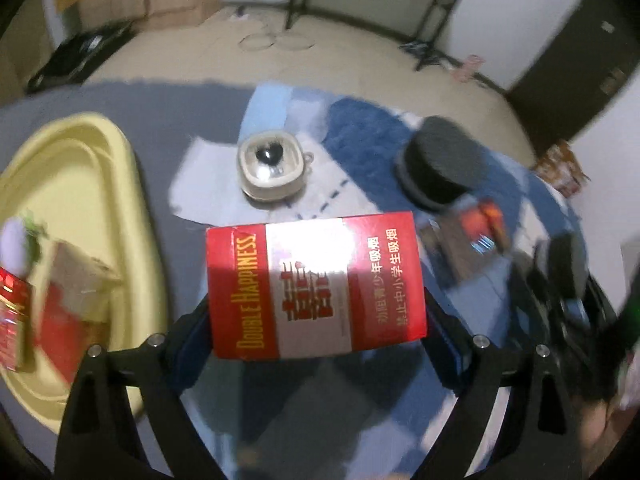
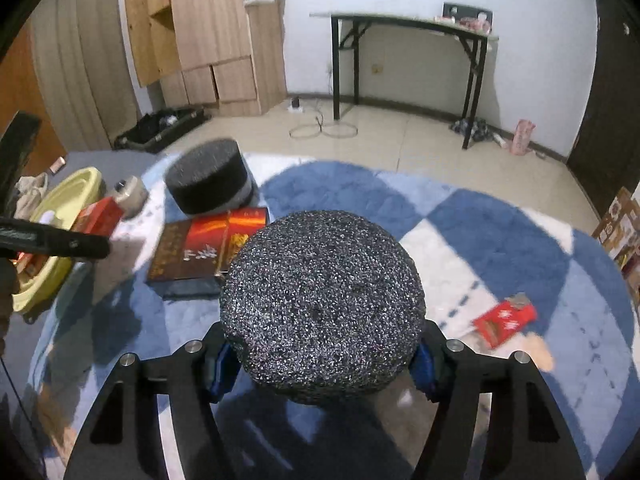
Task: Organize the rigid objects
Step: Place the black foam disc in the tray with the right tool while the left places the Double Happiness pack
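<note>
In the left wrist view, a red and white cigarette box (image 1: 316,284) marked "Double Happiness" sits crosswise between the fingers of my left gripper (image 1: 316,320). Both pads press its short ends, and it hangs above the rug. My right gripper (image 2: 322,356) is shut on a black speckled foam cylinder (image 2: 322,304), gripped by its sides with the flat face up. A yellow tray (image 1: 120,168) at the left holds red boxes (image 1: 60,320). The right wrist view also shows the left gripper's finger (image 2: 52,240) near that tray (image 2: 72,188).
On the blue and white rug (image 2: 480,232) lie a second black foam cylinder (image 2: 210,182), a flat red-brown box (image 2: 204,248), a white square jar (image 1: 272,168) and a small red pack (image 2: 504,322). A black folding table (image 2: 408,24) and a wooden cabinet (image 2: 216,32) stand at the far wall.
</note>
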The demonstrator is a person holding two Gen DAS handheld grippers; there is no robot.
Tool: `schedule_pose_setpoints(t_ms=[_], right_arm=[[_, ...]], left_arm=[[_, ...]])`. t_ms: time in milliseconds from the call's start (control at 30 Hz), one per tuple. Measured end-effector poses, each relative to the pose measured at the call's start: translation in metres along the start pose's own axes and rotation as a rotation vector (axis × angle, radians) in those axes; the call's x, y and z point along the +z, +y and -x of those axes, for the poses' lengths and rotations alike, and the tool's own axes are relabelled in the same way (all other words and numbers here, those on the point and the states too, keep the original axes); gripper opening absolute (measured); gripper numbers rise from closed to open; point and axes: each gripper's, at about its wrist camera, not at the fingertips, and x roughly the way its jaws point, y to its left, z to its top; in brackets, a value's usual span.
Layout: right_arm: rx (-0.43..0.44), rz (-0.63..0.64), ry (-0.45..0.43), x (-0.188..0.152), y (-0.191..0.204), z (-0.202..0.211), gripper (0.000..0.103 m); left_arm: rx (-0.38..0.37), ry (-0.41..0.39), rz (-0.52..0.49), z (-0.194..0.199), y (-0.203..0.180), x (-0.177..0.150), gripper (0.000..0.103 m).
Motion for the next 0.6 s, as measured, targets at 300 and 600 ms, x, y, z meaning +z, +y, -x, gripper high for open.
schedule_pose_setpoints(t_ms=[300,600], right_arm=[[0.18,0.174,-0.065,0.033,0.108,0.048,0.068],[0.44,0.4,0.093,0.026,0.302,0.016,0.068]], left_arm=[[0.122,-0.092,0.121,0.1,0.143,-0.034,0.091],[0.231,-0.073,0.139,0.11,0.247,-0.05,0.091]])
